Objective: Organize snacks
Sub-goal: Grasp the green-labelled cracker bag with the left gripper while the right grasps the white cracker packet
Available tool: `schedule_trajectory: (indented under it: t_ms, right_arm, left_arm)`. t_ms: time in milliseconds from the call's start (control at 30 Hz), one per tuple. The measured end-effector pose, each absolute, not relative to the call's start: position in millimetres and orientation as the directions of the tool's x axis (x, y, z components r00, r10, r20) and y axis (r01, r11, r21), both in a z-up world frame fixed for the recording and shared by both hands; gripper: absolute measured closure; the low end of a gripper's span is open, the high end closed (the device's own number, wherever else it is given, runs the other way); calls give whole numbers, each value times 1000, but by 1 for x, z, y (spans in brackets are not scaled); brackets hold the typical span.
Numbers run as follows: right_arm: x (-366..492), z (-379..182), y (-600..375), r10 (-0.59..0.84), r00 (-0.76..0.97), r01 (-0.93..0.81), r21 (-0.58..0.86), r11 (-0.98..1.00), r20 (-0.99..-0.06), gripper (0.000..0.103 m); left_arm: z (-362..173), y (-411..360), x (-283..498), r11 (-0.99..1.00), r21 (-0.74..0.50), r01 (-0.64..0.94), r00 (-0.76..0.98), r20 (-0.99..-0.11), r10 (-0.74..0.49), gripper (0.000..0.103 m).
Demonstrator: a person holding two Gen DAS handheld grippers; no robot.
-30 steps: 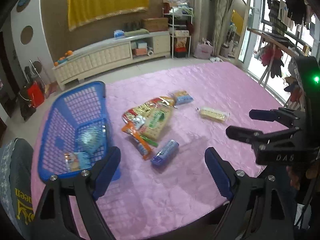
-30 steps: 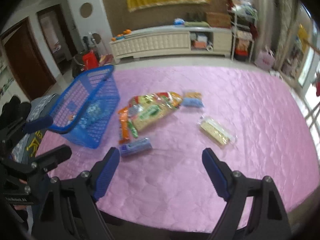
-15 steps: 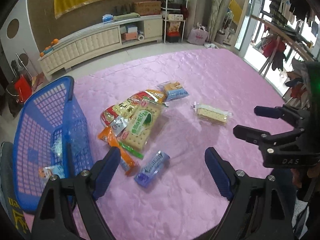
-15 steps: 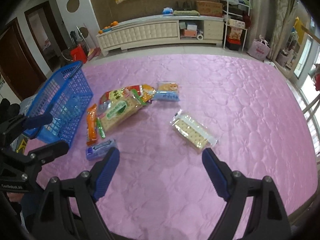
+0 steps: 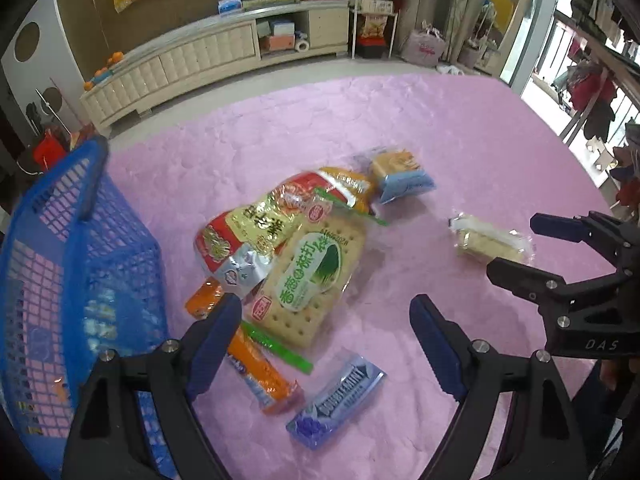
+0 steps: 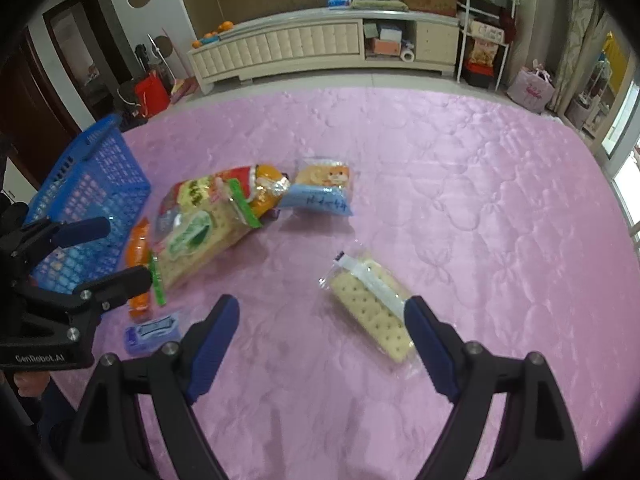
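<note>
Snacks lie on a pink quilted cover. A large cracker pack with a green label overlaps a red and yellow bag. An orange pack and a purple bar lie nearest my left gripper, which is open above them. A blue pack lies behind. A clear cracker pack lies just ahead of my open right gripper, close to its right finger. A blue basket stands at the left with some packets inside.
A long white cabinet stands against the far wall beyond the cover. A shelf rack and a pink bag stand at the back right. A balcony door is on the right. The right gripper shows in the left wrist view.
Both grippers have moved forward and down toward the snacks, which look larger now. The basket has slid toward the left of both views. Both grippers stay open.
</note>
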State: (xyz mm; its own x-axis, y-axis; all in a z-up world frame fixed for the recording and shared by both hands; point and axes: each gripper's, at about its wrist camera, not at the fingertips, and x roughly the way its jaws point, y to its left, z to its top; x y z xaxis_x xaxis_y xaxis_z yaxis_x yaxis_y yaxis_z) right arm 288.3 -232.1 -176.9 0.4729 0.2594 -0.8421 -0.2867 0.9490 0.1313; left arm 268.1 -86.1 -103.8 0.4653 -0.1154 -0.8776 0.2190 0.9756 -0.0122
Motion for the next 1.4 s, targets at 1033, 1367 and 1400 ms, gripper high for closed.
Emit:
schedule_trajectory:
  t_ms: [1033, 1367, 1400]
  right_arm:
    - [296, -186, -271, 284, 448, -309, 151, 939, -847, 16]
    - [294, -184, -282, 311, 405, -366, 159, 917, -860, 16]
    - [295, -186, -281, 315, 397, -379, 158, 912, -862, 16]
  left_arm:
    - [-158, -92, 294, 970, -61, 234, 351, -926, -143, 39]
    - [-131, -122, 276, 958, -76, 276, 365, -914, -178, 39]
    - [-130, -124, 278, 958, -78, 275, 363, -914, -178, 39]
